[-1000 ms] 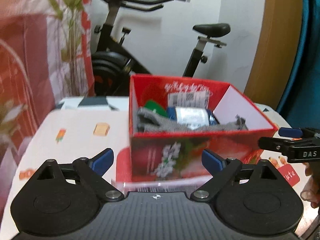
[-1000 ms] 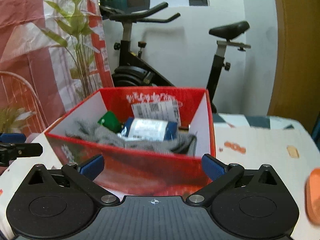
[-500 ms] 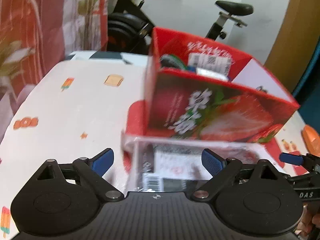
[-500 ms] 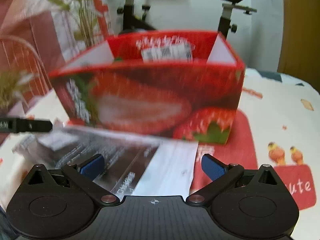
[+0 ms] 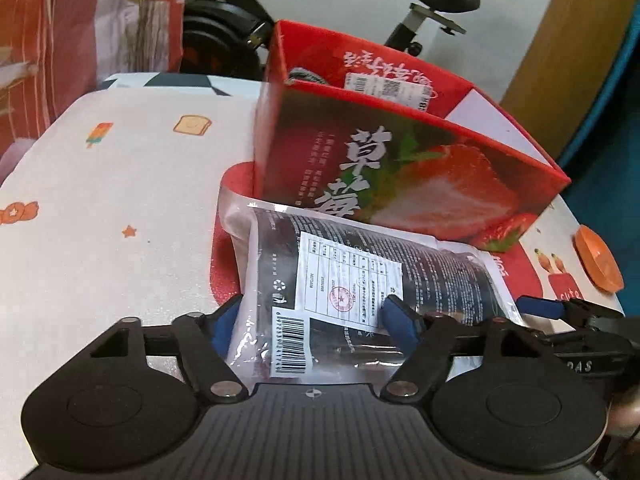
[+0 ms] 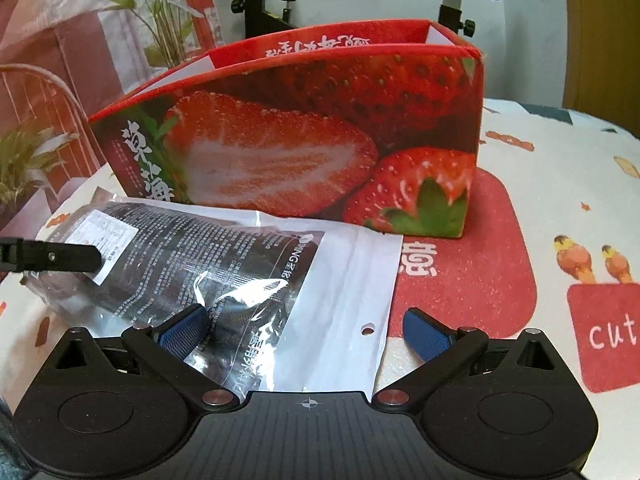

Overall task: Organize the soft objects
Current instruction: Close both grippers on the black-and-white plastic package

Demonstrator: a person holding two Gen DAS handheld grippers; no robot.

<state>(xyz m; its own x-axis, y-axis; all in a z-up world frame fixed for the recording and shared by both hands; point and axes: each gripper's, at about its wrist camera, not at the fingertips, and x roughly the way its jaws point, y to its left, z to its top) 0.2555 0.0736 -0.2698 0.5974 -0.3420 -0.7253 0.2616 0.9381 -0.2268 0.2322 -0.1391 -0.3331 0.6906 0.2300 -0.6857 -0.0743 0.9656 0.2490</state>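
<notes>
A clear plastic pouch with dark contents and a white label lies flat on the table in front of the red strawberry box. It also shows in the right wrist view, before the box. My left gripper is open, its blue pads on either side of the pouch's near end. My right gripper is open over the pouch's white sealed end. A grey cloth peeks out inside the box.
The table wears a white cartoon-print cloth with a red mat under the box. An orange object lies at the right edge. An exercise bike and a plant stand behind the table.
Both grippers have come down from above the box to table level. The pouch has come into view and now lies between the fingers of each gripper. The left fingers stand closer together than before.
</notes>
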